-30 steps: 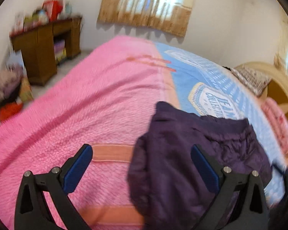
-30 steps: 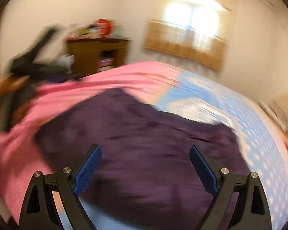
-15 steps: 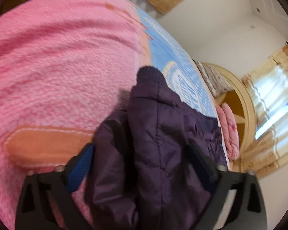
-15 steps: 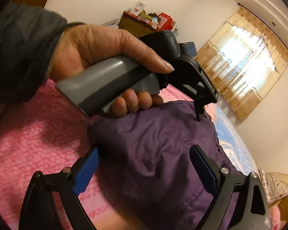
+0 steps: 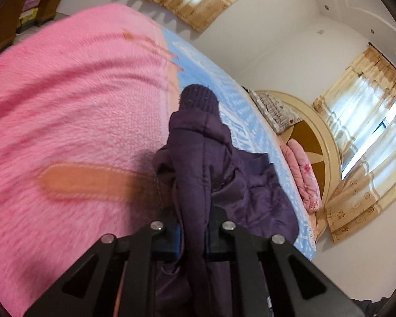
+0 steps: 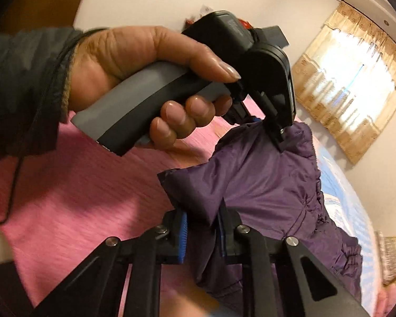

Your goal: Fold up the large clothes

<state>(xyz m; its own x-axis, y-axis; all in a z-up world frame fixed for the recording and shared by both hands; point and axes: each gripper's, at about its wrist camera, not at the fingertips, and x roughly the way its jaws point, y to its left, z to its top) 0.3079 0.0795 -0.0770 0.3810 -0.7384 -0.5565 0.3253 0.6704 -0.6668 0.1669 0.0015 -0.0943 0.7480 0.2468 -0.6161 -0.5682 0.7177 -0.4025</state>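
Both claws grip the purple jacket.
Left gripper and right gripper pinch it above the pink blanket.

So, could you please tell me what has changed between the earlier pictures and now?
Both grippers were open a second ago; now the left hand-held gripper and the right hand-held gripper have each shut on the purple jacket, pinching and bunching it. The pink blanket stayed spread on the bed.

Purple jacket (quilted), pink blanket w/ orange stripes, blue-white sheet.
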